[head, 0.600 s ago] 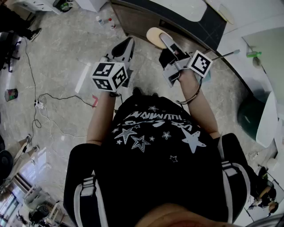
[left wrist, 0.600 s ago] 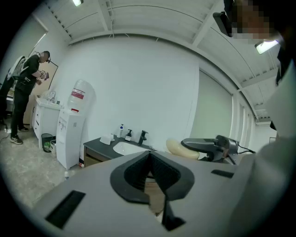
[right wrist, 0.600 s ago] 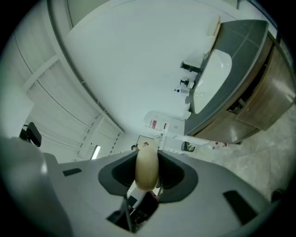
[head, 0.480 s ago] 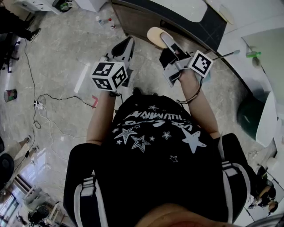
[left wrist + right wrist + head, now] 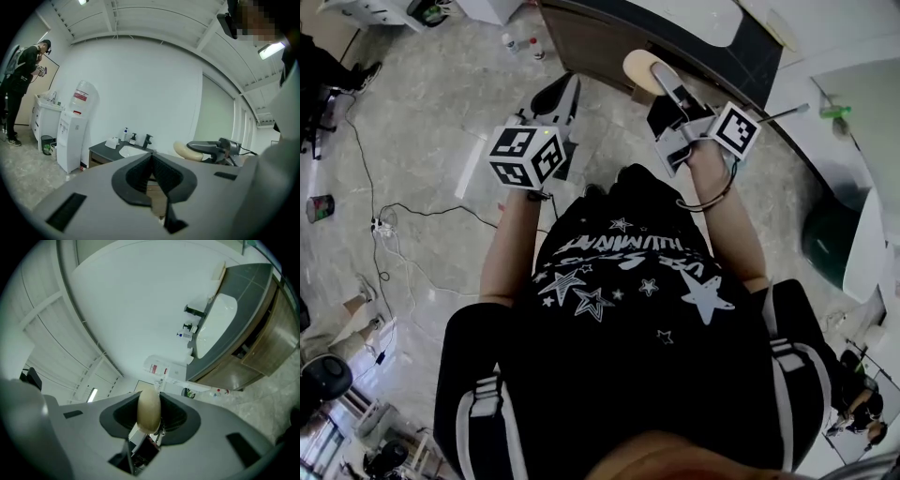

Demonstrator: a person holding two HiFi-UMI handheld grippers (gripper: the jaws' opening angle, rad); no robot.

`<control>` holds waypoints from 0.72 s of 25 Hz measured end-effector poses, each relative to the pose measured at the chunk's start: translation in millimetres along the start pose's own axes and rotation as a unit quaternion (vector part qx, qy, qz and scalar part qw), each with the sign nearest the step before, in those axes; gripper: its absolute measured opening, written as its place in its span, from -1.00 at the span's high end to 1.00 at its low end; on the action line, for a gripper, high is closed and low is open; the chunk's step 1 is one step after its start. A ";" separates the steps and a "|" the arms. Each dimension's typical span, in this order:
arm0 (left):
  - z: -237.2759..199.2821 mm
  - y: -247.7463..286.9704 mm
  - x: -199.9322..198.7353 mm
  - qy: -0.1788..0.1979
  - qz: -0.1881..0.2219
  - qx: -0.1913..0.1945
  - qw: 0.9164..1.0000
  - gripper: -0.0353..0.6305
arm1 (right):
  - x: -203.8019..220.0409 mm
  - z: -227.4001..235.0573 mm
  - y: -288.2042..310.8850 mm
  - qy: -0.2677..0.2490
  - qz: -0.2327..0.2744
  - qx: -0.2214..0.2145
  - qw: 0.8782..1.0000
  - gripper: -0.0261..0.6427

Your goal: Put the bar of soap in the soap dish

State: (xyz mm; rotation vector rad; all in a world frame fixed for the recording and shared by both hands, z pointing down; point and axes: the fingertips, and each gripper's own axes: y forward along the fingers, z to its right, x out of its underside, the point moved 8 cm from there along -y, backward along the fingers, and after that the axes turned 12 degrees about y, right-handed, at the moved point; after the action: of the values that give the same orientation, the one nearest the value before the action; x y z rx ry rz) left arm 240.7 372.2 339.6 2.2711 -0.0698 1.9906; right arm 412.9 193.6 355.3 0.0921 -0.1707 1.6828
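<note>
On the left of the head view, the marker cube (image 5: 528, 155) covers most of the hand behind the left gripper (image 5: 570, 88), and that view does not show how its jaws stand. In the left gripper view the left gripper (image 5: 151, 161) has its dark pads (image 5: 137, 174) meeting edge to edge, with nothing between them. Right of centre, the right gripper (image 5: 658, 77) is clamped on the bar of soap (image 5: 635, 67), which is held in the air just short of the dark counter (image 5: 752, 49). In the head view, the upper jaw lies across the broad top face of the soap and covers its rear part. The lower jaw is hidden beneath the soap. In the right gripper view the bar of soap (image 5: 149, 411) appears end-on as a narrow oval filling the gap of the right gripper (image 5: 149, 401), with a pad against each flat side. The long axis of the soap appears to run along the jaws toward the counter, and its rounded free end projects past the fingertips. The white basin (image 5: 694, 19) is cut off by the top edge of the head view. A pale oblong item (image 5: 778, 28) lies at the right end of the counter. Whether it is the soap dish cannot be determined.
</note>
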 end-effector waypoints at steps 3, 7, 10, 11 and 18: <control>-7.6 -2.2 1.8 -0.004 -0.002 -0.004 1.000 0.86 | -2.0 2.3 5.9 0.003 0.002 0.003 1.000 0.56; -18.3 -1.9 3.4 -0.006 -0.006 -0.016 1.000 0.86 | -8.5 8.3 20.0 0.008 -0.002 0.001 1.000 0.56; -28.7 5.9 0.4 -0.007 -0.008 -0.025 1.000 0.86 | -19.7 11.7 38.6 0.011 -0.011 -0.003 1.000 0.56; -33.3 8.1 0.6 -0.007 -0.010 -0.028 1.000 0.86 | -22.0 14.0 45.3 0.014 -0.013 -0.005 1.000 0.56; -67.8 34.5 1.8 -0.007 -0.019 -0.041 0.999 0.86 | -38.8 32.0 93.8 0.027 -0.023 -0.011 0.999 0.56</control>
State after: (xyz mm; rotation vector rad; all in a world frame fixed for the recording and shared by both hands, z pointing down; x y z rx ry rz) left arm 170.3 346.2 352.1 2.2182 -0.1083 1.9179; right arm 323.2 139.8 375.1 0.0338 -0.1467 1.6363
